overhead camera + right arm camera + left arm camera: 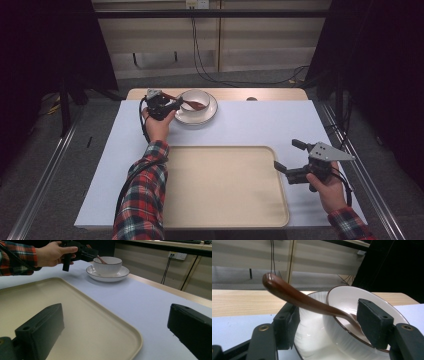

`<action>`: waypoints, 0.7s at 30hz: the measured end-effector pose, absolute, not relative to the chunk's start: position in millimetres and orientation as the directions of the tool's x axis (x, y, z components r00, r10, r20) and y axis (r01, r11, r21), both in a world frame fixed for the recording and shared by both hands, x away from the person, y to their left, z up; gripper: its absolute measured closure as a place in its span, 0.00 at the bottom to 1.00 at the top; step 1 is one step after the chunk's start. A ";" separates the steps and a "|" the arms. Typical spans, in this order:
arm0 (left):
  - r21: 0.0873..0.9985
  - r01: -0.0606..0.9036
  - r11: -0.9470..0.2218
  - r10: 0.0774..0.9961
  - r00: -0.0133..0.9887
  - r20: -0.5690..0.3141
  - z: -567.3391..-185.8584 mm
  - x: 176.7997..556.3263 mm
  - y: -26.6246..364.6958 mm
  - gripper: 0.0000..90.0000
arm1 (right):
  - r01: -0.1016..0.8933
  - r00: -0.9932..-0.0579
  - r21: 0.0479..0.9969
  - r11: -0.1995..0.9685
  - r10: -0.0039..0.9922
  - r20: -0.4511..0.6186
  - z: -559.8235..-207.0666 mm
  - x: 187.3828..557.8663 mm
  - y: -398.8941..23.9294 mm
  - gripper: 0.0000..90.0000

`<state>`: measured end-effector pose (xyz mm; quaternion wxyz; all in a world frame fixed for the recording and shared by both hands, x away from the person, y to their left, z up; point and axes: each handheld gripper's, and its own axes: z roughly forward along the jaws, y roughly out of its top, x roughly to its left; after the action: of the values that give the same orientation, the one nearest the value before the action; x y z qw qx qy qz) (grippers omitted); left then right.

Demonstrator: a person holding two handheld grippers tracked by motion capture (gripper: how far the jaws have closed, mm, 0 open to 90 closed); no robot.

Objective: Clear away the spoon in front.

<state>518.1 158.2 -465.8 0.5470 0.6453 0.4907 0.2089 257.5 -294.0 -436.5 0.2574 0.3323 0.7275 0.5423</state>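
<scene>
A white bowl stands on a white plate at the table's far middle. A brown spoon lies in the bowl, its handle sticking out over the rim to the left. My left gripper is open, its jaws on either side of that handle. In the left gripper view the spoon passes between the pads with a gap on each side, in front of the bowl. My right gripper is open at the right edge of the beige tray, holding nothing.
The tray lies on a pale blue mat near the front of the table. A strip of bare wood runs along the far edge. The bowl and the left gripper show far off in the right gripper view.
</scene>
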 end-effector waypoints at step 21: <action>0.921 0.367 0.131 0.844 0.446 -0.298 -450.2 515.0 152.1 0.75 | 0.193 -0.645 0.963 0.187 0.764 -0.019 -436.3 257.2 -293.6 0.01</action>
<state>515.0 152.1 -450.2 0.5757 0.6256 0.4841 0.2070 257.2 -293.6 -436.3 0.2619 0.3303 0.7245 0.5453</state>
